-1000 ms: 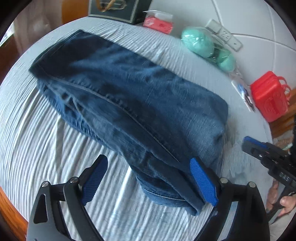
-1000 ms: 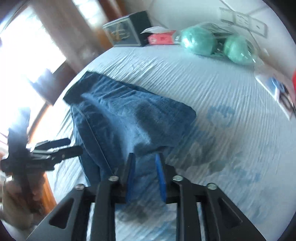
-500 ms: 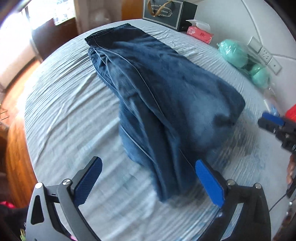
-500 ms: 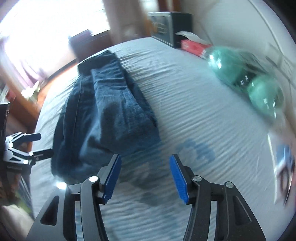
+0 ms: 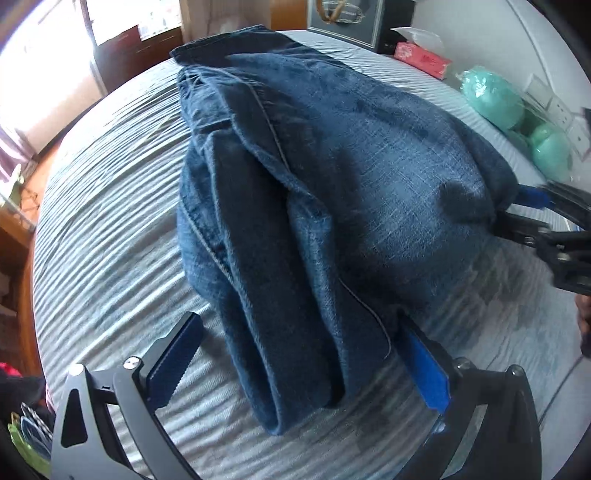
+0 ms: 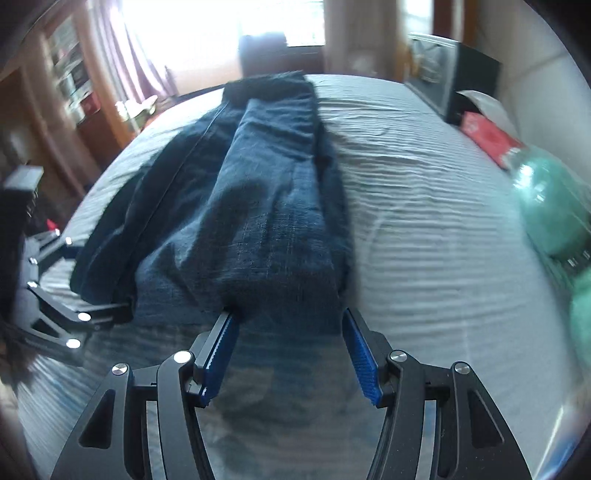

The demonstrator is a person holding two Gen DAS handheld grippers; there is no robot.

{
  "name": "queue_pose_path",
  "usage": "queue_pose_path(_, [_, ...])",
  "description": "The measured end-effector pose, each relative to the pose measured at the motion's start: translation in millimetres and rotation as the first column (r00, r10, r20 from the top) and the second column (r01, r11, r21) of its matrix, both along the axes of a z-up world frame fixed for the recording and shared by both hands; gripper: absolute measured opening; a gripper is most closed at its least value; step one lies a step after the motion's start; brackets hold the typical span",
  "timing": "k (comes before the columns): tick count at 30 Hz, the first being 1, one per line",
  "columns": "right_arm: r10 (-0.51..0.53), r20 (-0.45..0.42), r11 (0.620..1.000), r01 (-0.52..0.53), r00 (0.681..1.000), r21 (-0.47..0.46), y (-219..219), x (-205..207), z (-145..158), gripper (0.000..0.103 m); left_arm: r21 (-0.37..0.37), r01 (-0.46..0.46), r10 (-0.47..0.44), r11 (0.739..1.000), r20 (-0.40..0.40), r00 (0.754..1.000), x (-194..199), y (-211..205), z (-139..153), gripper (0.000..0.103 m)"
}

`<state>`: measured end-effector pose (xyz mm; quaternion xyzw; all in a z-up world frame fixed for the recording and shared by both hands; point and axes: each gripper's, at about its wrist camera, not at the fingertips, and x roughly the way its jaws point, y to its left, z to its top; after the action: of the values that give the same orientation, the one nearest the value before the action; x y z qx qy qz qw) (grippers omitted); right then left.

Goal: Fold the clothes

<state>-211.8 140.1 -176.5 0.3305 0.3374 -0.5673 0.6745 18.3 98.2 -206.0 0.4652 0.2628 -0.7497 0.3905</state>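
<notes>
Dark blue jeans [image 5: 332,192] lie folded lengthwise on a grey striped bed sheet [image 5: 103,236]. My left gripper [image 5: 303,354] is open, its blue-padded fingers either side of the near end of the jeans. My right gripper [image 6: 288,332] is open at the other corner of that near end, with the denim [image 6: 266,192] stretching away from it. In the left wrist view the right gripper [image 5: 532,206] sits at the jeans' right edge. In the right wrist view the left gripper [image 6: 92,317] sits at the jeans' left edge.
Against the headboard lie mint-green bundles in plastic [image 5: 495,99], a red tissue box [image 5: 421,59] and a dark gift box [image 5: 343,18]. A wall socket [image 5: 561,110] is behind them. Wooden furniture [image 6: 55,96] stands beyond the bed's left side.
My right gripper went from shut to open and both grippers moved up to the near end of the jeans. The left gripper stayed open.
</notes>
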Motion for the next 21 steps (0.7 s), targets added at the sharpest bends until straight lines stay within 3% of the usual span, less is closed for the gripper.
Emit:
queue_pose_path(3, [0.013, -0.011, 0.999, -0.013, 1.0, -0.032, -7, 2, -10, 0.061, 0.015, 0.045, -0.045, 0.999, 0.01, 0.999, -2, -5, 0, 0.101])
queue_pose_path(5, [-0.009, 0.013, 0.999, 0.009, 1.0, -0.04, -6, 3, -11, 0.058, 0.032, 0.087, -0.087, 0.996, 0.002, 0.996, -4, -6, 6, 0.075])
queue_pose_path(6, [-0.018, 0.027, 0.999, 0.019, 0.999, -0.035, -5, 4, -10, 0.041, 0.035, 0.108, -0.108, 0.994, -0.004, 0.994, -4, -4, 11, 0.051])
queue_pose_path(7, [-0.024, 0.042, 0.999, 0.025, 0.999, -0.02, -3, 6, -8, 0.026, 0.035, 0.123, -0.123, 0.992, -0.007, 0.992, -4, -3, 17, 0.037])
queue_pose_path(8, [-0.034, 0.066, 0.999, 0.034, 0.997, 0.001, -1, 10, -5, 0.014, 0.031, 0.133, -0.133, 0.991, -0.007, 0.991, -3, -1, 23, 0.033])
queue_pose_path(9, [-0.054, 0.09, 0.999, 0.053, 0.994, 0.008, 3, 12, 1, 0.014, 0.028, 0.136, -0.136, 0.99, -0.014, 0.991, 2, 0, 30, 0.027])
queue_pose_path(13, [-0.155, 0.252, 0.987, 0.163, 0.955, -0.01, 47, 25, 37, 0.012, 0.04, 0.191, -0.189, 0.981, -0.062, 0.98, 34, 20, 70, 0.023])
queue_pose_path(17, [-0.163, 0.391, 0.985, 0.173, 0.906, 0.007, 110, 69, 64, 0.012, 0.014, 0.275, -0.273, 0.961, -0.093, 0.958, 88, 54, 114, 0.023])
queue_pose_path(19, [-0.155, 0.422, 0.987, 0.156, 0.893, 0.032, 131, 96, 68, 0.012, 0.041, 0.286, -0.28, 0.957, -0.106, 0.954, 111, 63, 121, 0.023])
queue_pose_path(21, [-0.163, 0.405, 0.986, 0.161, 0.9, 0.037, 134, 112, 70, 0.012, 0.062, 0.291, -0.283, 0.955, -0.112, 0.953, 123, 60, 120, 0.023])
